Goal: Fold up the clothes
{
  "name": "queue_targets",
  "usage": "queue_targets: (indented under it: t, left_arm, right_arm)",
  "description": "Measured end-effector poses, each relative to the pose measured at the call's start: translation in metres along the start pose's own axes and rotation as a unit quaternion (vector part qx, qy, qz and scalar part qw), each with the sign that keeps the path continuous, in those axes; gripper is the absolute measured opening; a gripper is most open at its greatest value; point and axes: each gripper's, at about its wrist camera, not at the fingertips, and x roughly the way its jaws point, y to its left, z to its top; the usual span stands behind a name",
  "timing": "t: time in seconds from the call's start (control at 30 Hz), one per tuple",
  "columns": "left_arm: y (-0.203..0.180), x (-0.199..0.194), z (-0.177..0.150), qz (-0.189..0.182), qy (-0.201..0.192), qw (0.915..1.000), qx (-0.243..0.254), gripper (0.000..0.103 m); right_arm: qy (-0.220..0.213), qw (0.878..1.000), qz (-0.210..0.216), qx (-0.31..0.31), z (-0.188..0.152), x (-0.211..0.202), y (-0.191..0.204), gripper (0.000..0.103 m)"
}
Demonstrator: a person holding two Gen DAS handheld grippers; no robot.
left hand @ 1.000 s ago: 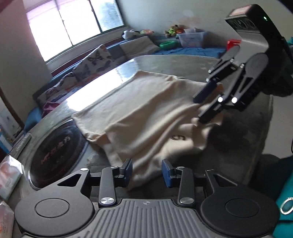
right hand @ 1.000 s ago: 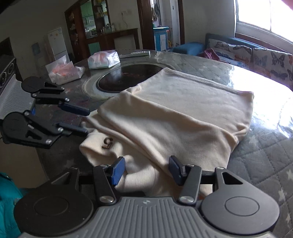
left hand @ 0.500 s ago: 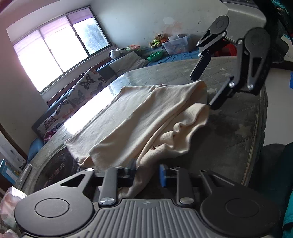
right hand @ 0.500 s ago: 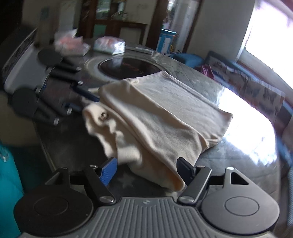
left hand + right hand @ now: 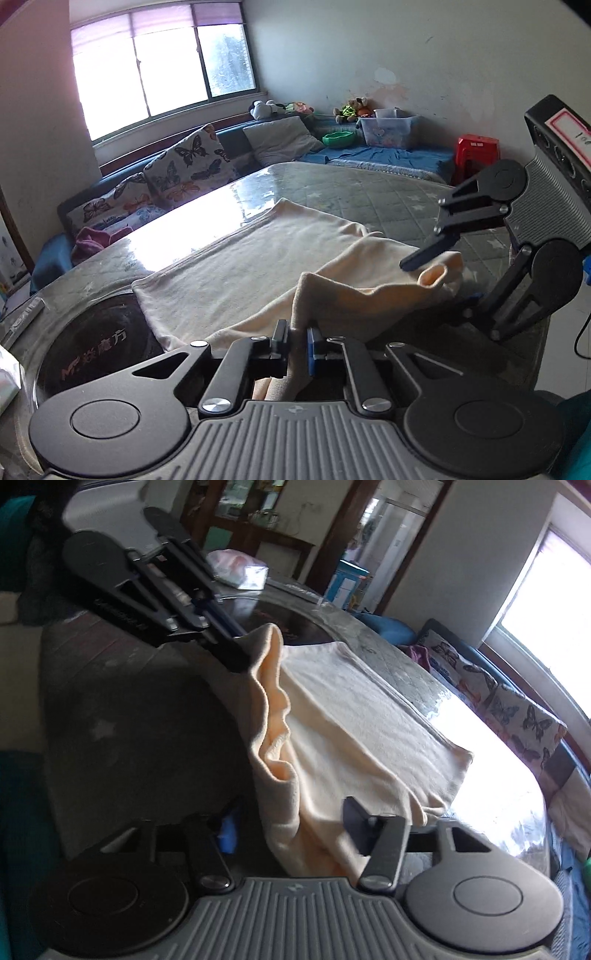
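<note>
Two pairs of tongs are working one cream fleece garment (image 5: 258, 266), which lies spread on the round table (image 5: 369, 192) with its grey star-quilted cover. The round black glass hob (image 5: 92, 350) set into the table is at about 9 o'clock of the cloth, and the garment's corner just overlaps its rim.

The left tongs (image 5: 297, 343) have just been closing and are now clamped on the near hem, which rises in a ridge out of their pads. I judge this is to carry that edge over towards 12 o'clock for a fold.

From there the lifted edge runs off towards 3 o'clock, where the right tongs (image 5: 291, 827) have just been closing around a thick bunch of the same hem. The cloth sits between the jaws, but the blue pad on the 9 o'clock side looks clear of it, so I would call them apart, not gripping.

Far off at 1 o'clock, on the blue-covered bench, stand a green plastic bowl (image 5: 338, 138) and a clear plastic storage box (image 5: 388, 131). I cannot make out what either holds.
</note>
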Motion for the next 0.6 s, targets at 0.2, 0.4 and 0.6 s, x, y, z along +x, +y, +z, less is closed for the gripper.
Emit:
queue_targets:
  t: [0.2,0.4,0.6]
  left_arm:
    - [-0.008,-0.001,-0.022,0.020,0.015,0.9996,0.015,0.016]
    - [-0.021,-0.008,-0.043,0.052,0.018,0.9976,0.042,0.023]
    - [-0.021,-0.011,-0.051,0.067,0.015,0.9956,0.064,0.016]
  right_arm:
    - [0.006,0.997,0.037,0.069,0.011,0.006,-0.029,0.014]
    - [0.000,0.993,0.053,0.104,0.021,0.002,-0.048,0.013]
    - [-0.006,0.994,0.043,0.095,0.024,-0.001,-0.044,0.011]
